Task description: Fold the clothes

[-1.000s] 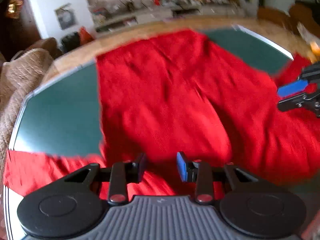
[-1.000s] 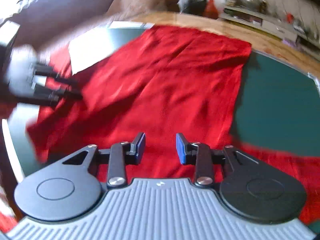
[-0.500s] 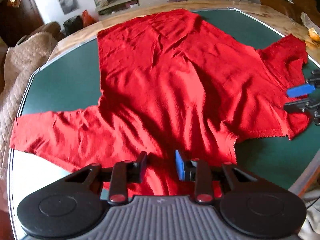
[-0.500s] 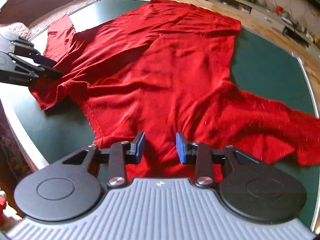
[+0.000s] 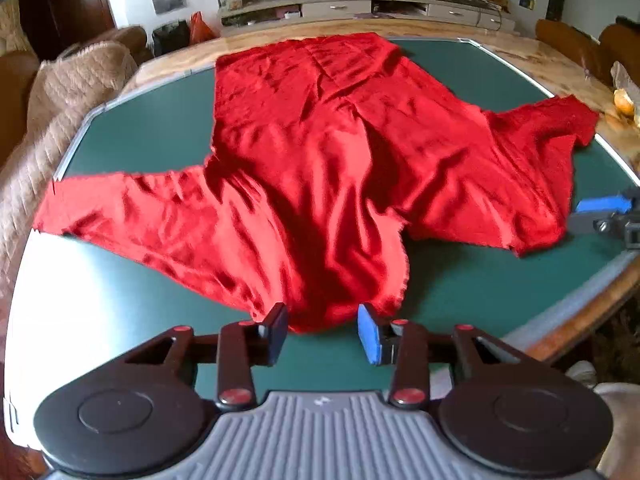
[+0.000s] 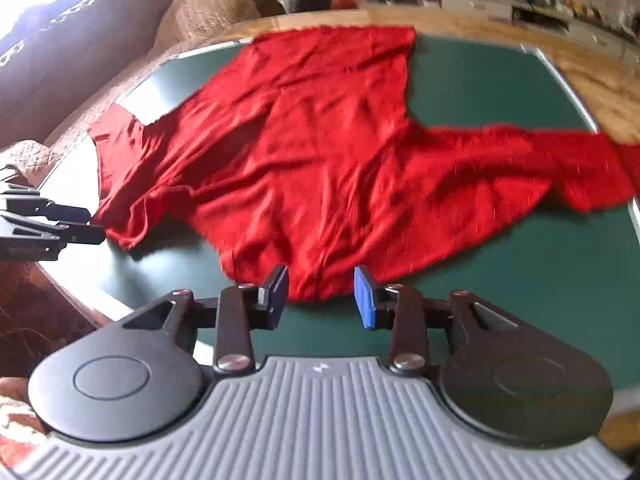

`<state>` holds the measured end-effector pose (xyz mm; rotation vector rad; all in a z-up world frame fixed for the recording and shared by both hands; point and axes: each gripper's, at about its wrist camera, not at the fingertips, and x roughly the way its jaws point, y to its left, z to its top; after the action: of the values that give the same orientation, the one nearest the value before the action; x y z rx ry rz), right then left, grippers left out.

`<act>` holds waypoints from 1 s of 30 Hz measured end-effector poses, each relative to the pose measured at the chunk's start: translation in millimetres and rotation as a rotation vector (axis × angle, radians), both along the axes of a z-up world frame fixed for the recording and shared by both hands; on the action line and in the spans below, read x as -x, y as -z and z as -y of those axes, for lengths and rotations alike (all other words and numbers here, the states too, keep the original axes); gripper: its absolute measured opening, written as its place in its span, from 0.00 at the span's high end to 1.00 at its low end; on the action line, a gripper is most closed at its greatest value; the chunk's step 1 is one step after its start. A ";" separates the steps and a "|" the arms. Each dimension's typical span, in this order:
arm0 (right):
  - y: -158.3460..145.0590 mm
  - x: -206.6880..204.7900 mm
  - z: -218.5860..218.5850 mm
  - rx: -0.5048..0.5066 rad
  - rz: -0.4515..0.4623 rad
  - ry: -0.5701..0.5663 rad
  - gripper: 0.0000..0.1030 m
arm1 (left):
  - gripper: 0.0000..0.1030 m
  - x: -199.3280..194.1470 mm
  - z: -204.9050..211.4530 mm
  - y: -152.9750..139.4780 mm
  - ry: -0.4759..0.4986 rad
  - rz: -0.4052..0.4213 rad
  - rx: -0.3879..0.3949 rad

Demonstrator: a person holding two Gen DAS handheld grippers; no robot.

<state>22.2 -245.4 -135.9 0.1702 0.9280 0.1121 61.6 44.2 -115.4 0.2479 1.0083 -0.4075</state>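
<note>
A wooden-edged table (image 5: 532, 56) is covered by a dark green mat (image 5: 132, 136); a wrinkled red long-sleeved garment (image 5: 320, 152) is spread flat across the frame's centre, sleeves extended left and right.

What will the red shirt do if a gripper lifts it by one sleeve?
The red shirt would probably droop and hang, since it lies creased on the green table mat. It looks thin, so likely light. The rest may drag behind.

A green mat (image 5: 136, 136) is laid on a wooden table (image 5: 532, 60). A tan quilted cover (image 5: 68, 92) is draped over seating beside it. Beyond, a low cabinet (image 5: 360, 8) crowded with small items is set against the wall, with a black bag (image 5: 170, 36) nearby
</note>
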 end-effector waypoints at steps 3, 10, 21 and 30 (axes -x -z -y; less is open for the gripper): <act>5.9 5.1 4.0 -0.088 -0.026 0.065 0.59 | 0.56 3.8 2.6 3.1 -0.004 -0.002 -0.010; 24.4 2.9 31.5 -0.356 -0.066 0.263 0.59 | 0.45 -3.3 -21.5 6.7 -0.142 -0.092 0.155; 37.5 -9.1 31.4 -0.510 -0.045 0.361 0.60 | 0.44 -34.0 -59.7 19.3 -0.438 -0.263 0.441; 41.1 -5.9 33.9 -0.453 -0.032 0.384 0.91 | 0.92 -41.7 -62.7 36.9 -0.536 -0.255 0.464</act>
<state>28.1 -279.3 -177.0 0.7670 0.8763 -0.0388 103.3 106.9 -152.3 -0.4967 1.1499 -0.1731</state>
